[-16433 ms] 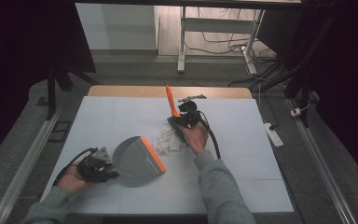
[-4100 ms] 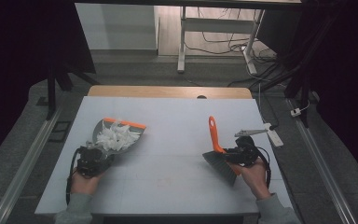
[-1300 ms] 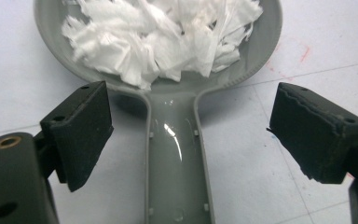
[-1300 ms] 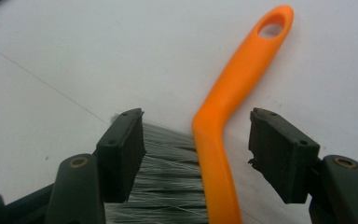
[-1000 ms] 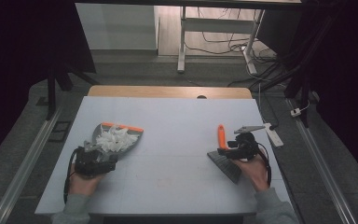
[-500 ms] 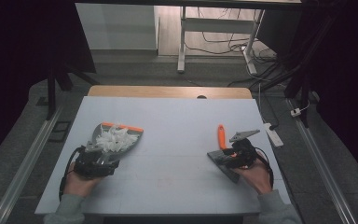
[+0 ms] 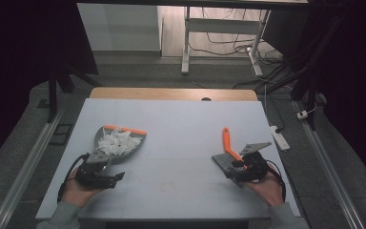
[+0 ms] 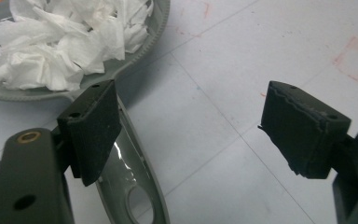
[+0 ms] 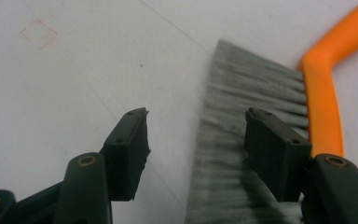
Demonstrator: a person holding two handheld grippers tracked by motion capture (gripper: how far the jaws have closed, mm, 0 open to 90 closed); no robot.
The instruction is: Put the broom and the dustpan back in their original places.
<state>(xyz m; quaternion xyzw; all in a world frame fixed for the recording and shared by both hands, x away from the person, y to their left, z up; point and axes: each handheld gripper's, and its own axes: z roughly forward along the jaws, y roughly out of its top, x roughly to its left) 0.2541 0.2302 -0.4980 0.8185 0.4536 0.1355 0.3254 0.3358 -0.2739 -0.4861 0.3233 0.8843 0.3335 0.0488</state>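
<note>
A grey dustpan (image 7: 132, 138) with an orange lip lies at the table's left, heaped with white tissue scraps (image 7: 114, 141) (image 8: 60, 42). Its handle (image 8: 135, 186) runs beside my left gripper's (image 7: 118, 175) (image 8: 191, 121) left jaw. That gripper is open after closing slightly, with bare table in most of the gap. At the right lies a brush with an orange handle (image 7: 227, 140) (image 9: 326, 107) and grey bristles (image 9: 242, 93). My right gripper (image 7: 238, 167) (image 9: 196, 135) is open too, after closing a little. One of its jaws hangs over the bristles.
The pale table mat (image 7: 181, 124) ends at a wooden strip (image 7: 171, 93) on the far side. A white power strip (image 7: 279, 136) lies just off the right edge. Metal rails (image 7: 26, 162) run along the floor on both sides.
The scraps, once loose mid-table, now sit in the dustpan at the left. The brush, held up four seconds ago, lies flat. In the last second my right hand drew back slightly toward the near edge.
</note>
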